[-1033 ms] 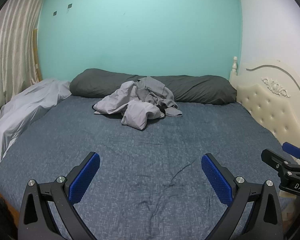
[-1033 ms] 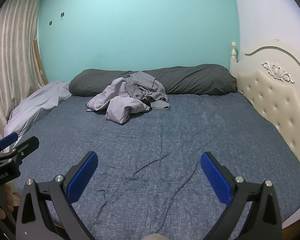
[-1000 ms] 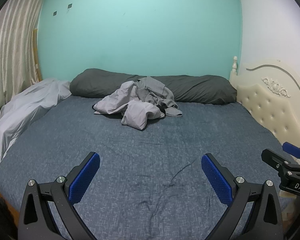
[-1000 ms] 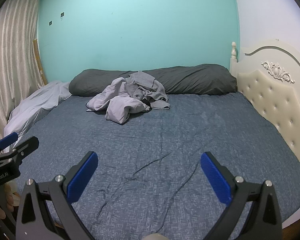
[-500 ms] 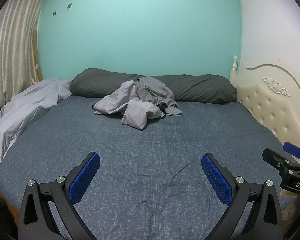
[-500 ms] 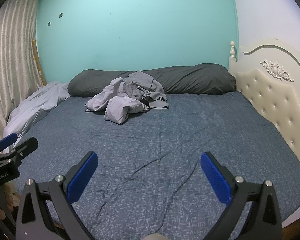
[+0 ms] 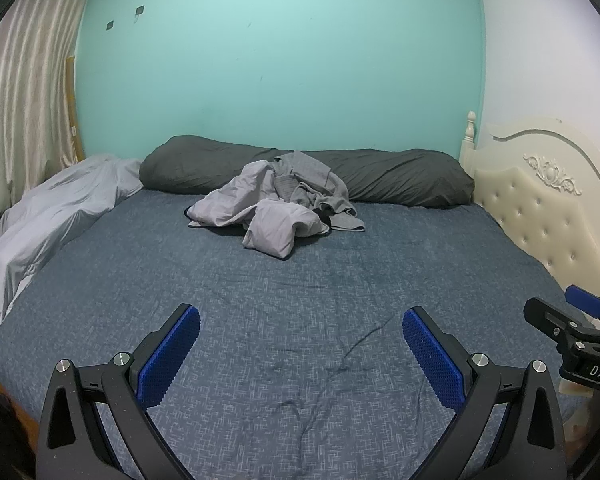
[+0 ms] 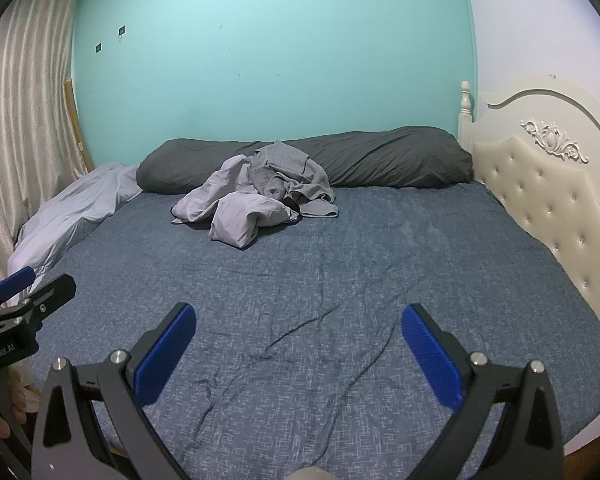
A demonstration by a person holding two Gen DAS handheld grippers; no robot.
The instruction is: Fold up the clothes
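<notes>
We are at the very start, by our reading: nothing is folded, and the clothes lie in one rumpled heap at the far side of the bed, just in front of the long dark pillow that runs along the teal wall. The heap seems to be a pale grey garment tangled with a darker grey one — how many pieces there are in all we cannot tell. Both tools hang over the near edge of the blue bedspread, well apart from the pile, with a broad stretch of bare, lightly creased cover between. The left gripper stands wide open, its blue pads spread and nothing between them; the right gripper is spread just as wide and equally empty, touching neither cloth nor bedspread as far as we can see. The next move, we judge, calls for a long reach forward to the heap, then a pinch on one loose edge so a single garment can be drawn clear onto the open cover — taking two layers at once would drag the whole tangle along.
</notes>
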